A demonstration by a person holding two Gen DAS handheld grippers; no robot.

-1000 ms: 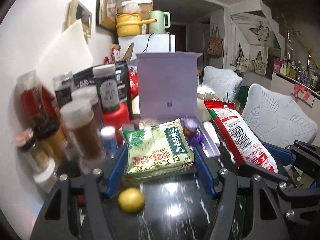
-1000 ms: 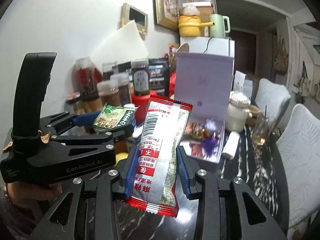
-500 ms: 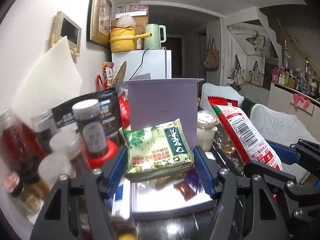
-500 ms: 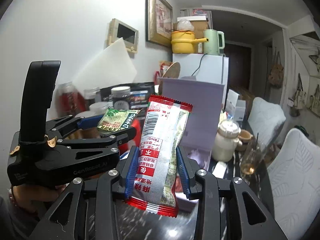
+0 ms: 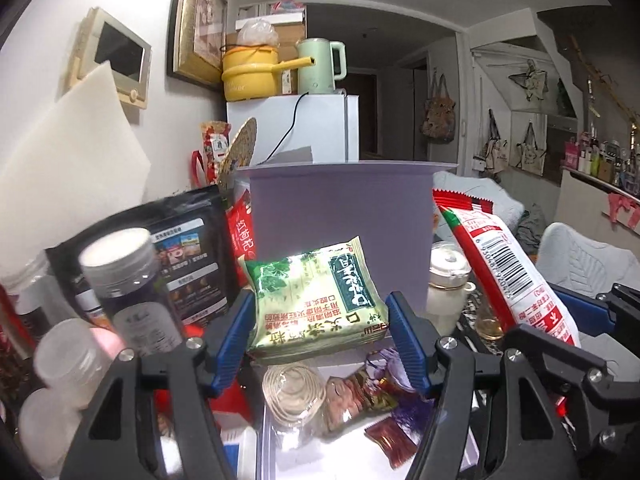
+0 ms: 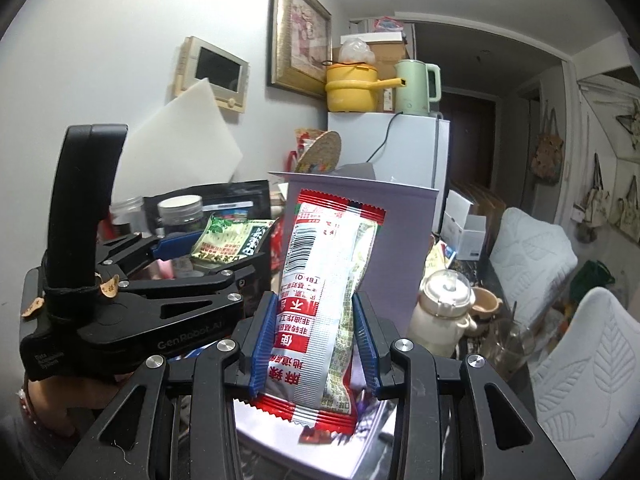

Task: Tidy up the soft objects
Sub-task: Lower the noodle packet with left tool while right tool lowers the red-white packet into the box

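My left gripper (image 5: 318, 330) is shut on a green snack packet (image 5: 316, 300) and holds it above the open lilac box (image 5: 340, 232). The packet also shows in the right wrist view (image 6: 230, 238). My right gripper (image 6: 314, 340) is shut on a long red-and-white snack packet (image 6: 320, 292), held upright just over the box's near edge (image 6: 304, 450). That packet shows at the right of the left wrist view (image 5: 504, 272). Inside the box lie a coil of cord (image 5: 294, 394), small wrapped candies (image 5: 356, 396) and a purple pouch (image 5: 408, 404).
Spice jars (image 5: 132, 292) and a black pouch (image 5: 188, 256) crowd the left by the wall. A cream teapot (image 6: 444, 312) and a glass (image 6: 508, 344) stand right of the box. White padded chairs (image 6: 596, 372) are at the right.
Both grippers have moved forward and up with their packets, from over the dark tabletop to above the open box. The lemon on the table has left the view.
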